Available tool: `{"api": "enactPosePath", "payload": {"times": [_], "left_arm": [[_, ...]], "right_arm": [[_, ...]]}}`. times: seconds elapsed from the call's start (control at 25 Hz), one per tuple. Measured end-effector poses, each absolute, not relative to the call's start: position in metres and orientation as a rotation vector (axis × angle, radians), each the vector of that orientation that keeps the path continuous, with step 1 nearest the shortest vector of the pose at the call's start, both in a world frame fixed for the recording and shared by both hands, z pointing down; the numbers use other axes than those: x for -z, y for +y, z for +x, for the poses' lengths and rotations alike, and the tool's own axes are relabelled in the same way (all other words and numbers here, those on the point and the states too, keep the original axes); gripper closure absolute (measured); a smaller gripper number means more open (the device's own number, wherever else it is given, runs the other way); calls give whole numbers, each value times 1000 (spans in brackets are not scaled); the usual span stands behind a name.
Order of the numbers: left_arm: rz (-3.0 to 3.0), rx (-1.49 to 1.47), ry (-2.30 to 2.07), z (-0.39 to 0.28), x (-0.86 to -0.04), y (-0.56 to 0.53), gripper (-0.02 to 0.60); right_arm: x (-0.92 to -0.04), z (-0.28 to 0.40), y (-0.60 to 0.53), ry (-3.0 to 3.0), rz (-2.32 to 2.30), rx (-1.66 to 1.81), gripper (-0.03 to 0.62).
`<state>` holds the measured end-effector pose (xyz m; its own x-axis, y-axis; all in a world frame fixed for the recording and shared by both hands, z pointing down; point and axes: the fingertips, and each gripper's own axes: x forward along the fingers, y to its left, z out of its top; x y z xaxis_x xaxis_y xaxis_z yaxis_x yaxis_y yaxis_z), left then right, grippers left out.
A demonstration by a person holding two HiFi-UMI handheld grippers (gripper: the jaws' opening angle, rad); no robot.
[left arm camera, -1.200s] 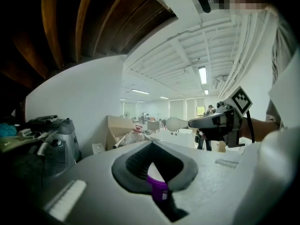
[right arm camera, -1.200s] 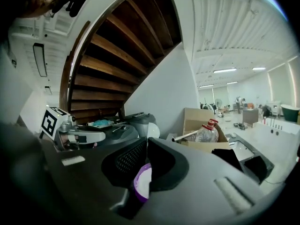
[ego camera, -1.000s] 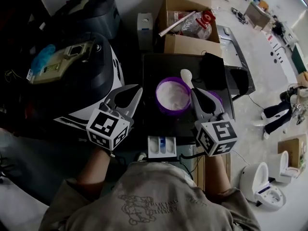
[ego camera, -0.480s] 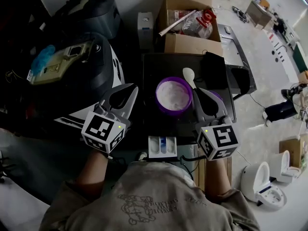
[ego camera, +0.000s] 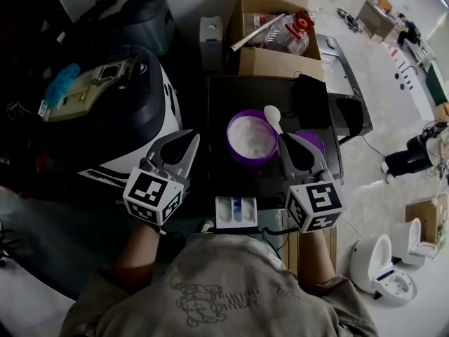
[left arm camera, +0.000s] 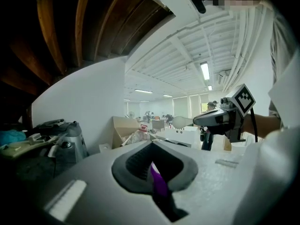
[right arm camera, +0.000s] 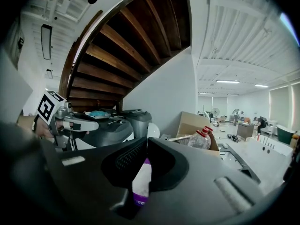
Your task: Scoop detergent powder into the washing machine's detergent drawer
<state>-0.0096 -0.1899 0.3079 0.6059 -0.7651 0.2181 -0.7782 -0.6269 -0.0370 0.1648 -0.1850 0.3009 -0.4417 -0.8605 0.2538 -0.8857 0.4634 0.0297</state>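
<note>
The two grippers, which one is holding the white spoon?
The right gripper: the white spoon sticks out of its shut jaws, beside the purple tub of powder. The left gripper is shut on nothing.

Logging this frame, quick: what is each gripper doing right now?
Left gripper: closed, gripping nothing.
Right gripper: closed on the white spoon, by its handle.

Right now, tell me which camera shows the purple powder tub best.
The head view: the purple tub is seen from above, with its whole rim and the white powder inside. The left gripper view shows only a purple sliver through the gap in its jaws, and the right gripper view only a white-and-purple sliver.
</note>
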Motion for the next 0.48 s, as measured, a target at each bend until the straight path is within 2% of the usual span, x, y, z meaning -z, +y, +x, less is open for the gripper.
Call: {"api": "enactPosePath", "payload": {"times": [0.48], "left_arm": [[2718, -306, -1342, -14, -315, -181, 581]], "right_arm": [[-305, 171, -182, -2469, 1513, -158, 559]]}}
